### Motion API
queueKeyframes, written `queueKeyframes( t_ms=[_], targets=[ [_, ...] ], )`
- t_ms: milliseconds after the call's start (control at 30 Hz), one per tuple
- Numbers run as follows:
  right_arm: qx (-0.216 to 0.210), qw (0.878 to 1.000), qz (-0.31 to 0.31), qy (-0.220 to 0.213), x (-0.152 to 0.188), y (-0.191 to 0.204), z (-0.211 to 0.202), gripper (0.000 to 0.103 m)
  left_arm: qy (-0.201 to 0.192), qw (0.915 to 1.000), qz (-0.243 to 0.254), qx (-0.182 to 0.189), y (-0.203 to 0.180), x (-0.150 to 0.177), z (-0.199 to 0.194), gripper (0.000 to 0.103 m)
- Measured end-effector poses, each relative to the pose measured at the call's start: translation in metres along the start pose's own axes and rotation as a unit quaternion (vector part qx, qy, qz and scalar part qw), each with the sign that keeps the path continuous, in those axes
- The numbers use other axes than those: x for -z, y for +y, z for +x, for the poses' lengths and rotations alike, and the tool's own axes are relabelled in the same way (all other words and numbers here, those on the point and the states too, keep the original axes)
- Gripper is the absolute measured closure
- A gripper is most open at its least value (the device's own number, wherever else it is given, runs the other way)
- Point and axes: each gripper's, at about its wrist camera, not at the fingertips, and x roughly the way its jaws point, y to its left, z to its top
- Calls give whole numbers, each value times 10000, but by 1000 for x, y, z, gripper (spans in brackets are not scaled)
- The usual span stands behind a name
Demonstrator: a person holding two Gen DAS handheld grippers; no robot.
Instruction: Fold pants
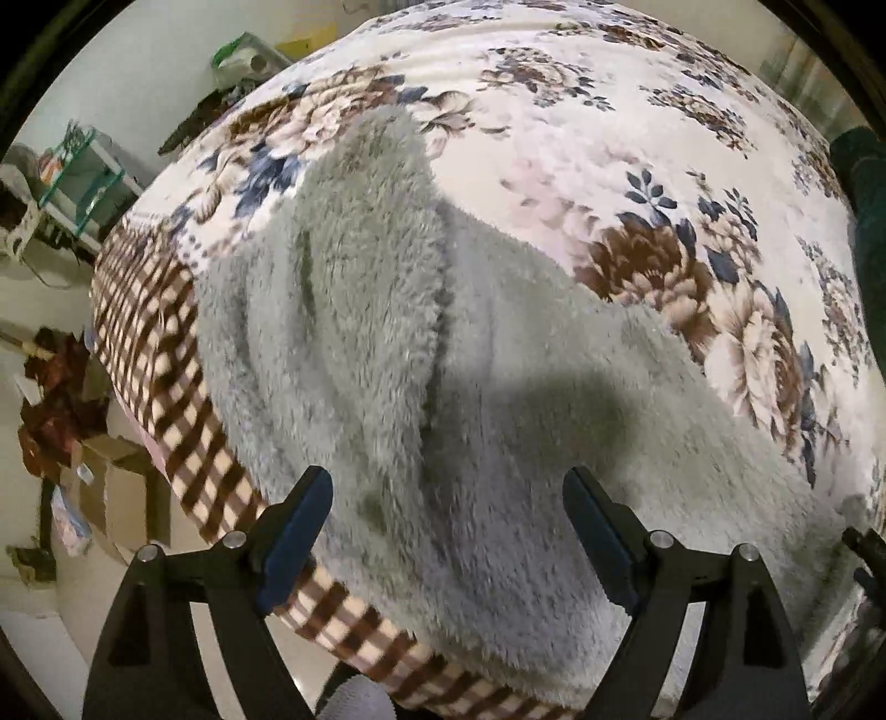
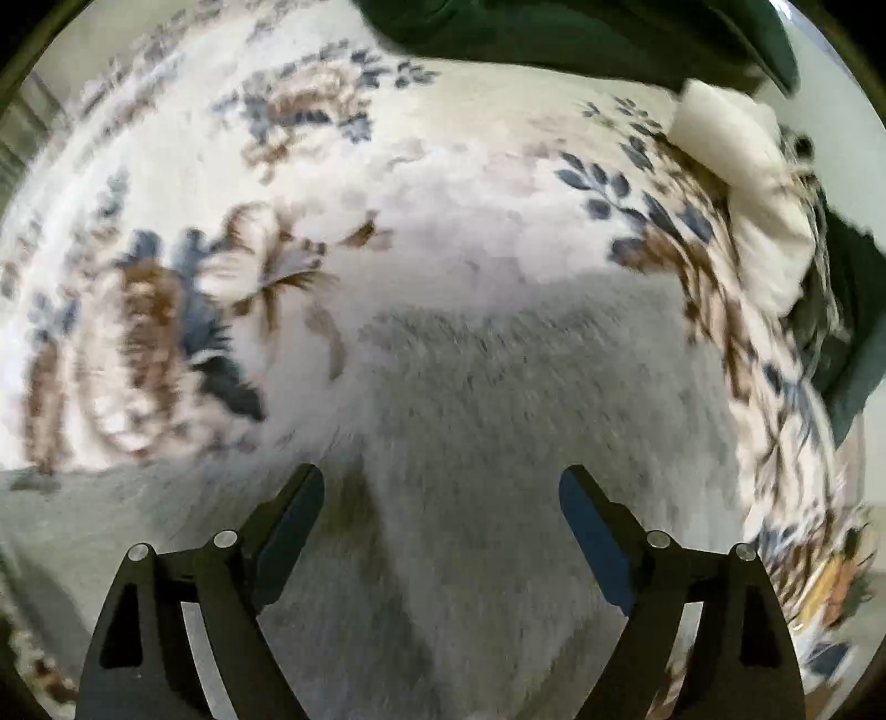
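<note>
Fluffy light-grey pants (image 1: 387, 343) lie on a bed with a floral blanket (image 1: 609, 111). In the left wrist view one layer is folded over the other along a dark seam down the middle. My left gripper (image 1: 446, 487) is open and empty just above the near end of the pants. In the blurred right wrist view the grey pants (image 2: 498, 399) fill the lower middle. My right gripper (image 2: 440, 487) is open and empty just above them.
The blanket's brown checked border (image 1: 166, 376) marks the bed's left edge, with cardboard boxes (image 1: 116, 487) and clutter on the floor beyond. A white pillow (image 2: 742, 183) and dark green cloth (image 2: 581, 33) lie at the far right of the bed.
</note>
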Motion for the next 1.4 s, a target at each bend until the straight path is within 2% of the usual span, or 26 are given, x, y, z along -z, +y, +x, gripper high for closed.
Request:
queueKeyframes(
  t_ms=[67,100,133,200,333,433,567,667,700,767,800,833,867,933,1100,1233,1333,1400],
  targets=[
    [179,9998,50,-64,-4,-5,5,35,-38,10000,80,-32,-3,-4,-2,18],
    [203,9997,110,-68,-1,-1,9,62,-79,9999,134,-31,-5,-5,-3,18],
    [174,9996,220,-68,1,-9,7,76,-98,9998,173,-34,-7,-7,-4,18],
    [-30,9982,547,-224,10,-29,-6,89,-111,9997,231,-30,-11,-8,-5,18],
    [-254,9913,1161,-572,38,-76,-43,90,3,9998,204,55,-14,-8,-1,18],
    [-458,9773,1987,-579,64,-132,-60,91,53,9998,160,96,-15,-6,0,18],
    [-517,9486,3114,-224,102,-206,-41,91,103,9998,87,152,-13,-4,1,18],
    [-596,9317,3570,291,124,-233,-7,91,132,9998,74,156,-9,-6,0,18],
    [-623,9255,3704,494,130,-239,3,87,140,9997,63,173,-7,-7,-1,18],
    [-673,9128,3960,742,140,-246,13,70,158,9996,25,227,1,-12,-5,18],
    [-743,9063,4097,724,145,-245,10,57,166,9994,-9,289,6,-17,-8,18],
    [-795,9026,4180,656,149,-242,4,49,167,9993,-32,342,10,-22,-11,18],
    [-836,9020,4198,570,152,-234,-6,49,164,9992,-49,358,14,-29,-13,18],
    [-913,9076,4067,501,155,-208,-22,42,163,9991,-116,367,25,-49,-18,18],
    [-1002,9373,3279,627,146,-98,-39,34,233,9987,-133,433,43,-112,-14,18],
    [-1026,9533,2752,709,134,-8,-34,34,410,9984,120,373,36,-156,13,18],
    [-877,9628,2437,766,122,48,-29,34,573,9973,301,360,31,-173,37,18],
    [-781,9664,2316,801,118,77,-26,34,532,9974,374,301,30,-177,45,21]
  ],
)
